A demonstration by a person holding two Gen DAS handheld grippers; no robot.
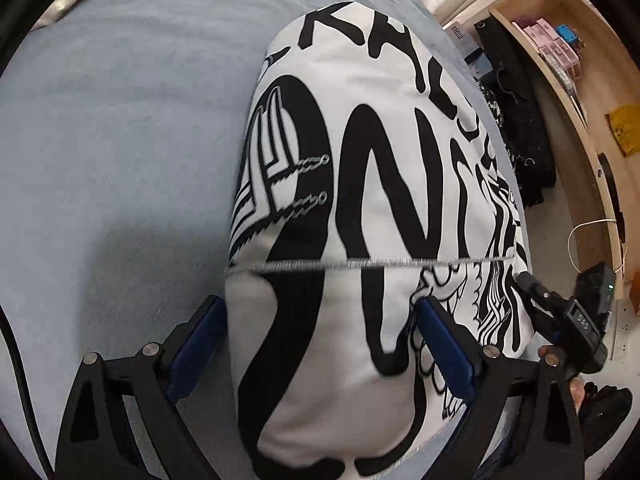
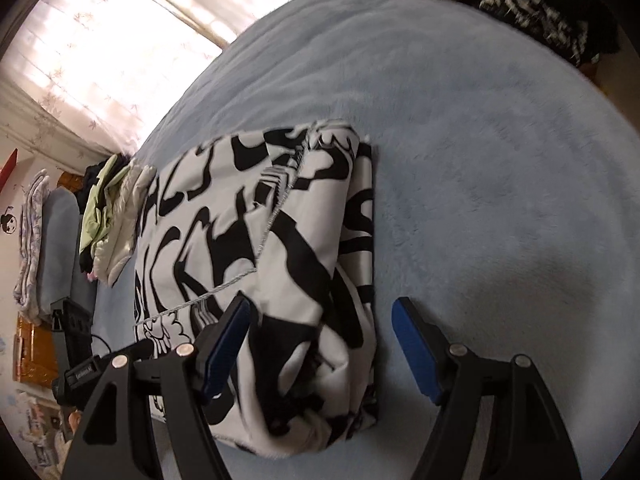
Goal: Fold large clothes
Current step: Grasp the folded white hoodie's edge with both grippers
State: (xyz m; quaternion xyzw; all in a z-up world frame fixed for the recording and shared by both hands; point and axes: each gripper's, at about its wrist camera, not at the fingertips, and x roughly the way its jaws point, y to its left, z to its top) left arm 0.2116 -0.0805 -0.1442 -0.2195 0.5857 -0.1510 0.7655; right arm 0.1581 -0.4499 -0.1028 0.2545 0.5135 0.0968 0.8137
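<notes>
A: How far along with the folding?

B: Well along, judging by the shape. Garment [image 1: 372, 184], white with black print, already lying as a compact oblong in several layers on the blue bed [image 1: 112, 120], close to the bed's right edge in the left view. Visible on top: a stitched seam running across; at the near end, doubled layers stacked one over the other.

A: And the grippers?

B: Left gripper [image 1: 320, 344] with jaws wide apart, the near end of the garment lying between them. Blue pads [image 1: 196, 348] beside the cloth; pressing or not, hard to say, but no pinch to be seen. Right gripper [image 2: 324, 344] also well open, astride the near corner of the bundle; left pad at the cloth, right pad over bare bed, clear of it. Nothing held.

A: So finished?

B: Probably not quite. Near end still puffy and uneven in the right view, edges not lined up. Likely left: one more fold, end over end, or only a flattening and squaring of the stack. Impossible to tell which.

A: Other clothes waiting?

B: Some, it seems. A dark patterned piece [image 2: 532, 4] at the far corner of the bed, and a pile [image 2: 108, 208] past its left edge. Folded or not, unclear.
</notes>
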